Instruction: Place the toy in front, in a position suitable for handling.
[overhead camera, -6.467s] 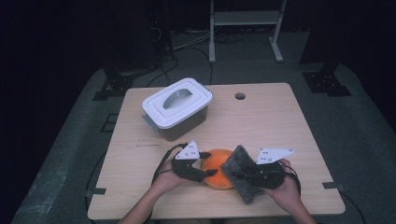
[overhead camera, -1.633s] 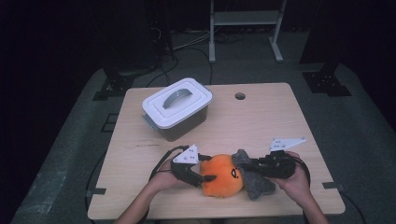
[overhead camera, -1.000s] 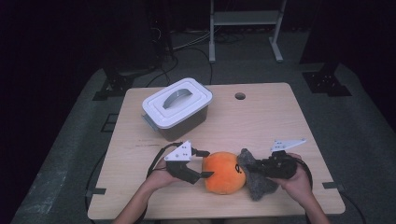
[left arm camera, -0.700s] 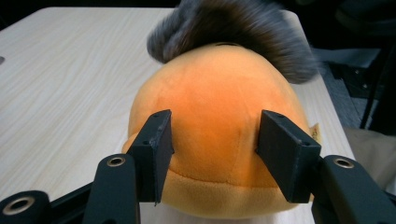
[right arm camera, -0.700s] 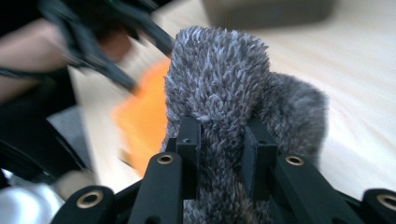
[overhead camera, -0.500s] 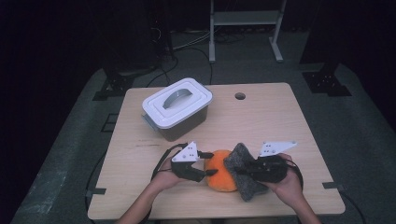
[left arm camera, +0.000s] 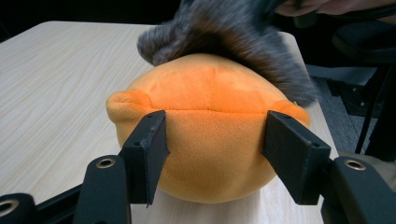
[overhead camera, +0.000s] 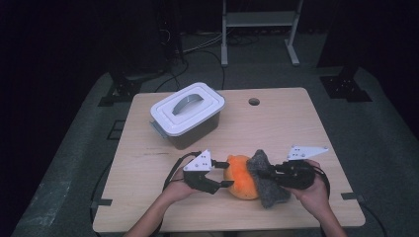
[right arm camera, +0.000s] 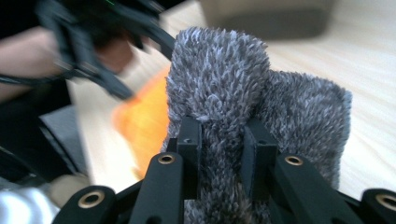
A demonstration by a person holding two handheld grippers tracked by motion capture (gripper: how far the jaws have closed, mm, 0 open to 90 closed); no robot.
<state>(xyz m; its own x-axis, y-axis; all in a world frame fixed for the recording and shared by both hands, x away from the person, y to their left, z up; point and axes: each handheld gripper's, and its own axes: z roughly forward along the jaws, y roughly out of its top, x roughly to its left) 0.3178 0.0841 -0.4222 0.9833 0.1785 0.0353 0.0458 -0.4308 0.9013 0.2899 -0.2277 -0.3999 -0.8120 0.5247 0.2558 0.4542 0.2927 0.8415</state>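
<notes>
the orange plush toy [overhead camera: 240, 177] sits on the table [overhead camera: 276, 123] near its front edge, between the two grippers. the left gripper [left arm camera: 212, 154] has its jaws partly open, pads on either side of the toy, pressing on it. a grey furry cloth [right arm camera: 233, 116] lies against the toy's far side, pinched tight in the right gripper [right arm camera: 223, 149]. a lidded white box [overhead camera: 187, 114] stands farther back.
</notes>
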